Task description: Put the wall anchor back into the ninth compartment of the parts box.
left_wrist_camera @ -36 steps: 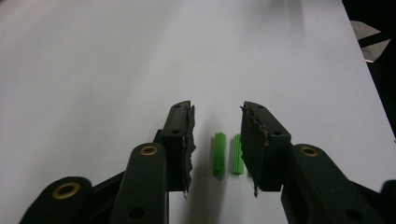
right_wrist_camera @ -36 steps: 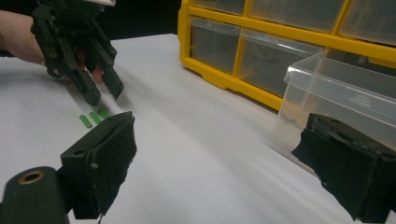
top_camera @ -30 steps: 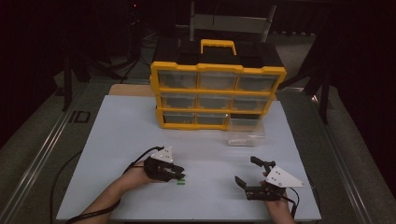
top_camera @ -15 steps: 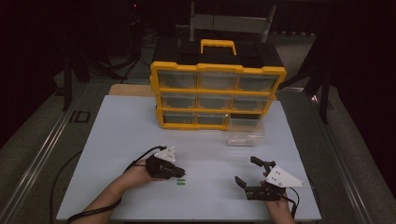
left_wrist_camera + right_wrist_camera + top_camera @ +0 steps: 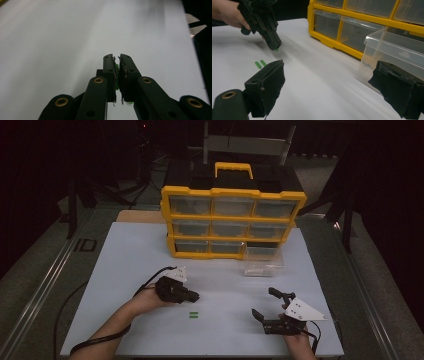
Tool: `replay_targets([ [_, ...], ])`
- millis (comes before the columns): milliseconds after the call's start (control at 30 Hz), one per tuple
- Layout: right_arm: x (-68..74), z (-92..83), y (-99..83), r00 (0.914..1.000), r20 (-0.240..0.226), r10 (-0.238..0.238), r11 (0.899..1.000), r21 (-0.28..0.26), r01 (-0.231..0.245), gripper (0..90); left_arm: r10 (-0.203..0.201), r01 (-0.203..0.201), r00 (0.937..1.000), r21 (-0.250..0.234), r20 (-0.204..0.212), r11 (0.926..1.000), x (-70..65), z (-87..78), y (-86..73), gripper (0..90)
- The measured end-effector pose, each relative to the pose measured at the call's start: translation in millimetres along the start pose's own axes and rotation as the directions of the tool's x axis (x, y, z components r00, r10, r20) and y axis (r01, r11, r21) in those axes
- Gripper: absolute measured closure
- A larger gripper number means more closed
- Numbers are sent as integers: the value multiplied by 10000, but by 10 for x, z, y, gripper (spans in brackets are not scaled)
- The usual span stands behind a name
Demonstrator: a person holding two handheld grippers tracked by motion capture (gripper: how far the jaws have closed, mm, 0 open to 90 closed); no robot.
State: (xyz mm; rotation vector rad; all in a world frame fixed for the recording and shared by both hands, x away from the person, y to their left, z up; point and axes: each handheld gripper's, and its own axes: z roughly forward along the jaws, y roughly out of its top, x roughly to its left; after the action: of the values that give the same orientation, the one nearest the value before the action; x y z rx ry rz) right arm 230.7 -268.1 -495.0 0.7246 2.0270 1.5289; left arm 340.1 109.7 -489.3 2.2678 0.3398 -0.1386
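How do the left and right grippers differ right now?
The left gripper is shut on a green piece; the right gripper stands wide open with nothing between its jaws. The left is lifted near the two green pieces on the table; the right sits nearer the clear bin. Both are black and hand-held.

Premises read as a recording lab or workshop test station, not a home. A white worktop (image 5: 125, 270) occupies the centre of the frame, bare-surfaced and set on a metal frame with rails (image 5: 45, 280) along the left edge. At upper centre stands a yellow parts organiser (image 5: 232, 222) with clear drawers and a carry handle, the kind used for small hardware; one clear drawer (image 5: 263, 261) sits out on the worktop just beside its lower right corner. Surroundings are dark, with black stands (image 5: 72, 205) and cabling at upper left and a metal bracket (image 5: 247, 142) at top centre.
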Motion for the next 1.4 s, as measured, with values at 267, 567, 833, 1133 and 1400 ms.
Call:
replay_targets([
  [267, -5, 2, 0, 10000, -15, -20, 10000, -39, 20, 102, 264, -262, 9995, -110, 172, 9996, -11, -118, 249, 853],
  [567, -5, 0, -1, 10000, -12, -20, 10000, -23, 20, 102, 553, -548, 9984, -318, 126, 9980, -13, -248, 555, 853],
  [833, -8, -4, 0, 10000, 5, -24, 10000, -37, 24, 102, 983, -981, 9951, -374, 57, 9945, -16, -344, 821, 852],
  [1133, -10, -7, 1, 10000, 10, -38, 10000, -53, 38, 102, 1302, -1302, 9915, -520, -26, 9901, 6, -424, 1136, 852],
  [1400, -8, -5, 0, 10000, 7, -33, 10000, -37, 33, 102, 1396, -1393, 9902, -694, -9, 9878, 69, -424, 1416, 853],
])
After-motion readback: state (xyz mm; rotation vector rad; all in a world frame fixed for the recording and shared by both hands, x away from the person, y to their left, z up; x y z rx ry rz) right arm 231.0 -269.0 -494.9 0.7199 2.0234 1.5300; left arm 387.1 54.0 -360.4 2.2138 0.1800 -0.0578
